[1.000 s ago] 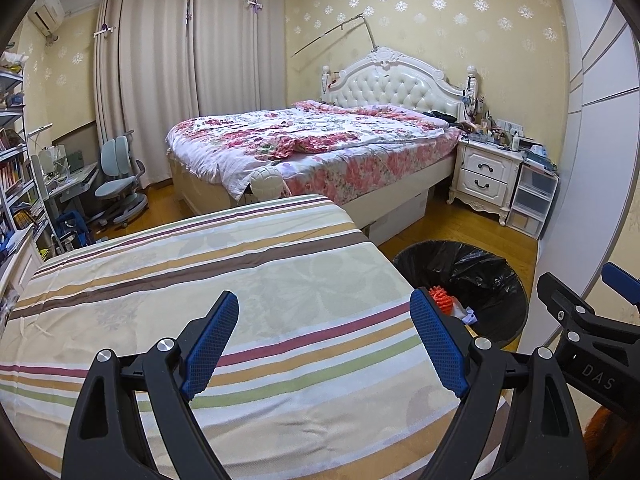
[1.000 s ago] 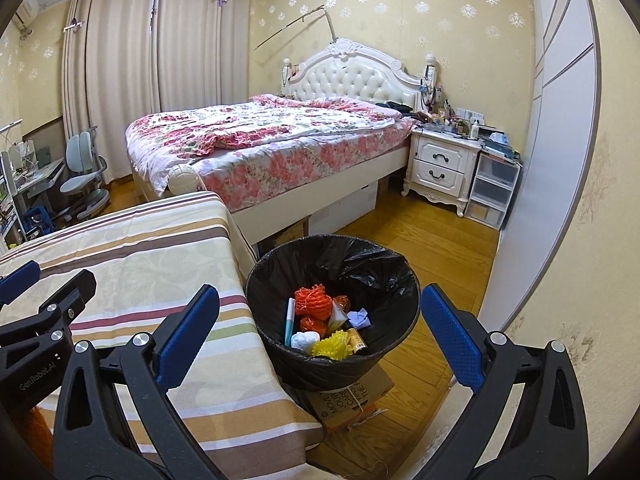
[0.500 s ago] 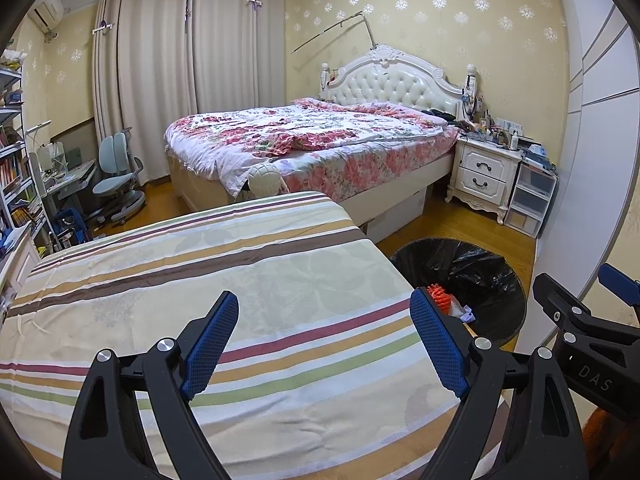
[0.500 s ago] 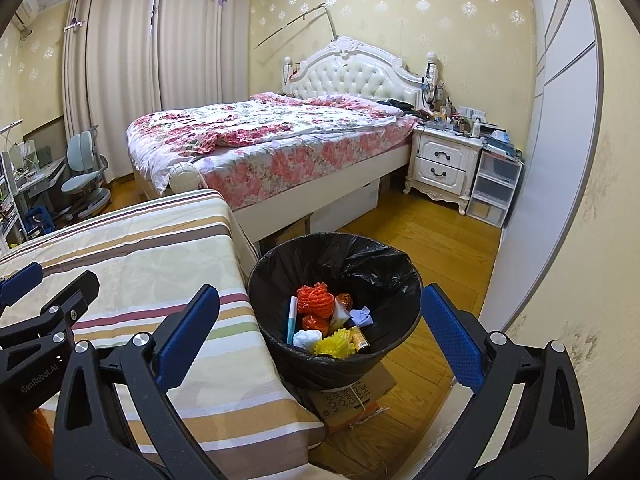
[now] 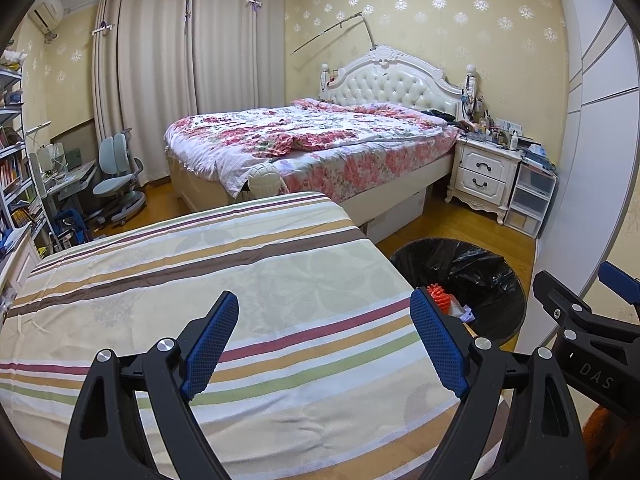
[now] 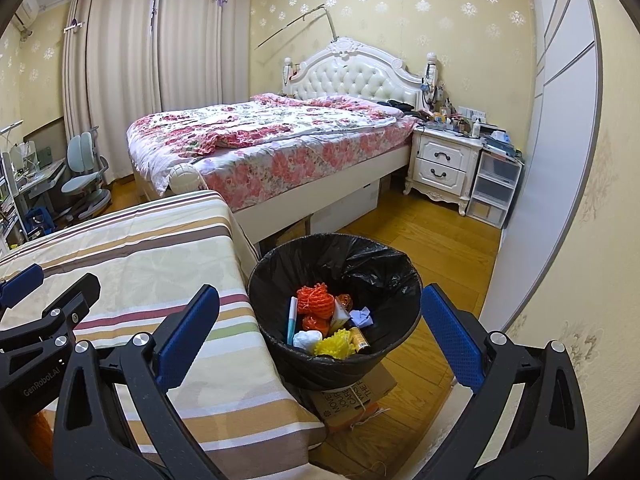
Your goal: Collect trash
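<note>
A black-lined trash bin point(image 6: 280, 276) stands on the floor right of the striped table point(image 6: 152, 264). It holds orange netting point(image 6: 315, 300), a yellow scrubber point(image 6: 335, 345), a white wad point(image 6: 307, 338), a blue pen and a small can. My right gripper point(image 6: 320, 338) is open and empty, held above and in front of the bin. My left gripper point(image 5: 324, 340) is open and empty over the striped cloth point(image 5: 200, 280). The bin shows at the right of the left wrist view point(image 5: 492, 268). Each gripper shows at the edge of the other's view.
A cardboard box point(image 6: 352, 396) sits under the bin. A floral bed point(image 6: 272, 140) lies beyond the table, with a white nightstand point(image 6: 440, 164) and plastic drawers point(image 6: 494, 188) beside it. A wardrobe door point(image 6: 560, 120) is on the right. A desk chair point(image 5: 116, 168) stands at left.
Both grippers have stayed open and nearly still. The views have drifted back and up very slightly.
</note>
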